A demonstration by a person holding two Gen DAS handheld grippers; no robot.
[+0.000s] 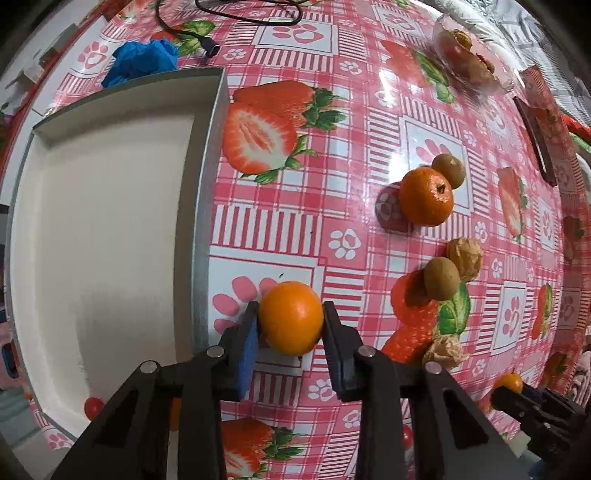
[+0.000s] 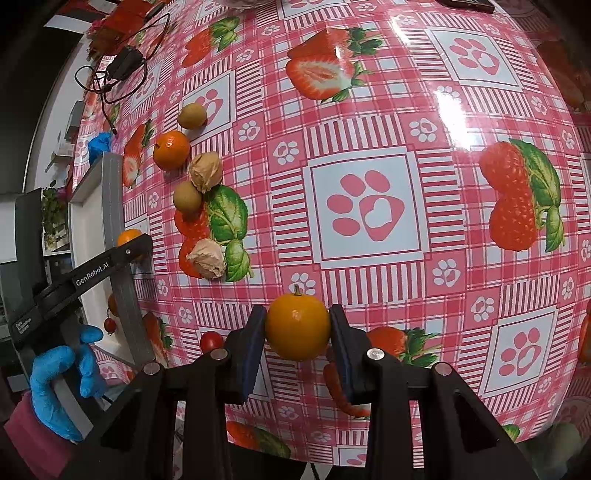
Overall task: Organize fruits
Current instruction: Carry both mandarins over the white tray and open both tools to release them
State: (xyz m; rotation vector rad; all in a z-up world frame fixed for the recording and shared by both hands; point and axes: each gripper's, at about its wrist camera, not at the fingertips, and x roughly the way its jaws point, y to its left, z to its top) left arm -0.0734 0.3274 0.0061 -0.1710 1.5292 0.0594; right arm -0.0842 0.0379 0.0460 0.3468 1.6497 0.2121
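blurred: clear fruit bowl (image 1: 469,55) | cut off: dark phone (image 2: 467,4) | part-hidden: cherry tomato (image 1: 93,407)

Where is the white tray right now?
In the left wrist view the tray fills the left side, just left of the orange held in the left gripper.

I see a pink strawberry-print tablecloth (image 2: 369,155), a crumpled blue glove (image 1: 142,61), a black cable (image 1: 177,27), a dark phone (image 1: 535,142) near the table edge.
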